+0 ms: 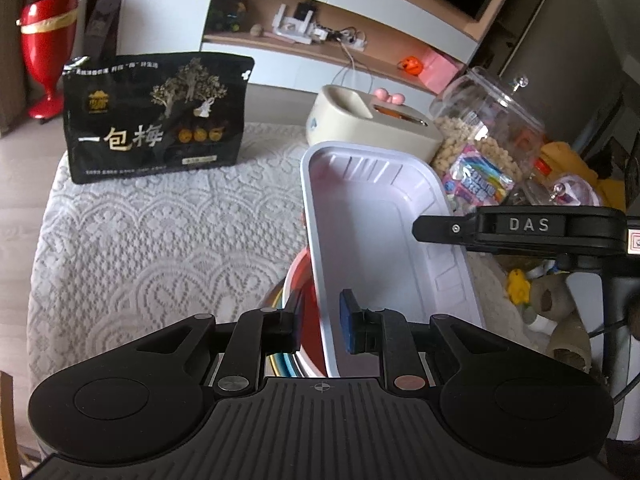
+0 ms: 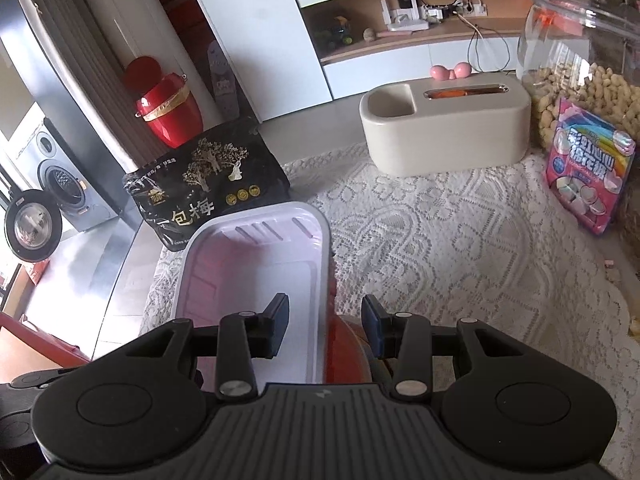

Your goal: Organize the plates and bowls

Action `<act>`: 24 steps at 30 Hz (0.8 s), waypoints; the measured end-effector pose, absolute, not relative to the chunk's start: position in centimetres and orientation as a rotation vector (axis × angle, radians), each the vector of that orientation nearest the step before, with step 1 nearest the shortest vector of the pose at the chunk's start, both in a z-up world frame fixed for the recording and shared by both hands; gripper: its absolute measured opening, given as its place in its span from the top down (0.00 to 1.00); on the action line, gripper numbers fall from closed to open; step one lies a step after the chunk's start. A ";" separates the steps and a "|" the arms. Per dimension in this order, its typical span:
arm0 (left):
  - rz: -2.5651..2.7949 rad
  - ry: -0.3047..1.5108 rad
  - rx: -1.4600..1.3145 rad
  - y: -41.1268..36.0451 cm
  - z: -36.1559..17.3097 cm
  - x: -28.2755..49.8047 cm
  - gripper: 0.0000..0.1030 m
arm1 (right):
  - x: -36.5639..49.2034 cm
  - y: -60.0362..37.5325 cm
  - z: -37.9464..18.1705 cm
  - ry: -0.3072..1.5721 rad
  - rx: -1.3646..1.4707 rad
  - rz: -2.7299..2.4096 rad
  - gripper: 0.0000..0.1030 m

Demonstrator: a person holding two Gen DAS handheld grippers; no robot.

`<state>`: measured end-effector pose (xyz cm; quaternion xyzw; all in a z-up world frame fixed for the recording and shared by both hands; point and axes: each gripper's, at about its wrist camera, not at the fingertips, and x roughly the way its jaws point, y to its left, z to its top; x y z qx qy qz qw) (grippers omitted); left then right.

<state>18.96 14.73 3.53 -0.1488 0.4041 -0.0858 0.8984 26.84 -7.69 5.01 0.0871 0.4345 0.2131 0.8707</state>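
Both grippers [image 1: 320, 324] [image 2: 326, 330] matte black w/ ribbed base, silver screws; blue pads [image 1: 349, 320]; "DAS" marking.

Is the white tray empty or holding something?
Empty: the white tray shows only its bare ribbed inside in both wrist views.

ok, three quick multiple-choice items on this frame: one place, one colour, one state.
1. The white tray is: A) over the red bowl B) inside the jar C) on the floor.
2. The snack bag is: A) green B) black C) yellow.
3. The right tool is: A) shut empty B) out of view C) open astride the tray rim.
Answers: 1A, red shows beneath its edge; 2B, black with gold print; 3C, the rim passes through its gap.
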 end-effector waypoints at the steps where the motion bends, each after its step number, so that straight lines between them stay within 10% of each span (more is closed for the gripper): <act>1: -0.176 0.834 -0.314 14.8 3.6 18.9 0.80 | 26.7 -7.8 5.1 0.908 0.183 0.447 0.61; 24: 0.116 0.656 -0.137 1.0 2.0 -0.3 0.84 | 5.2 -15.9 1.1 0.750 0.095 0.601 0.52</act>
